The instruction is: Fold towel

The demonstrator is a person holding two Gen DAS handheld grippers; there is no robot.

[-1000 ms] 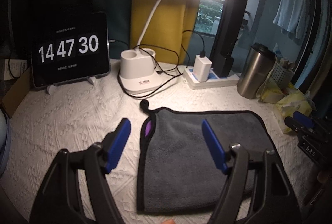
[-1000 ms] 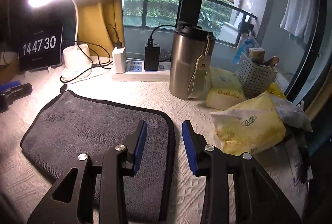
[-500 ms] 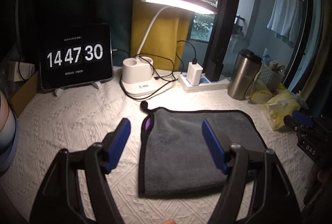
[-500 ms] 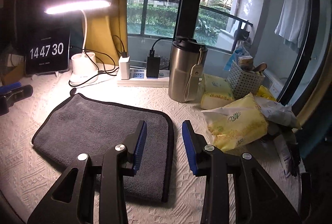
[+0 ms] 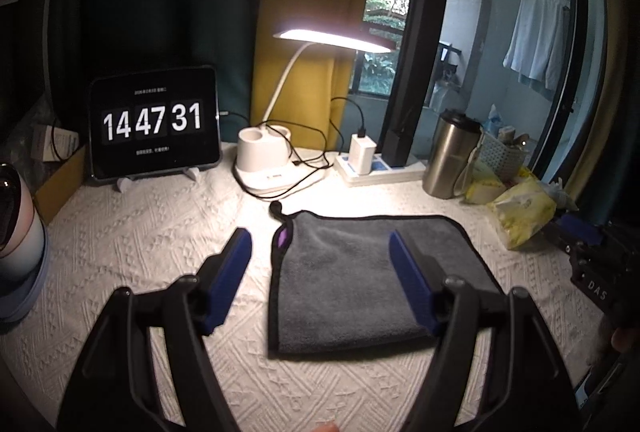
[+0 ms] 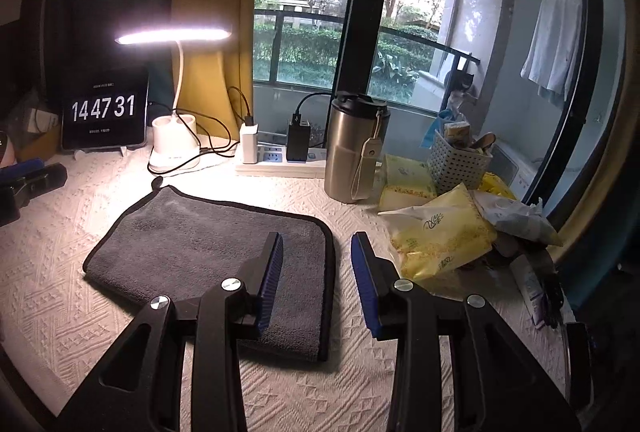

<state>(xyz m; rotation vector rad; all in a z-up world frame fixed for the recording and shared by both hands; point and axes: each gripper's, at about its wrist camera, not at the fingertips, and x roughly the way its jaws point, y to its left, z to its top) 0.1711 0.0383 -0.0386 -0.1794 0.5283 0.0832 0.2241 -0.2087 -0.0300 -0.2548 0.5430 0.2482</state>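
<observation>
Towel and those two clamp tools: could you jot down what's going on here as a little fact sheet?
towel: grey towel with black edging, lying flat and folded on the white tablecloth
left gripper: open, empty, above the towel's left edge
right gripper: open, empty, over the towel's right edge
behind towel: lit desk lamp, clock tablet reading 14 47 31, steel tumbler

Tumbler (image 6: pixel 356 148), snack bags (image 6: pixel 440 236) crowd right; left seemingly open.
</observation>
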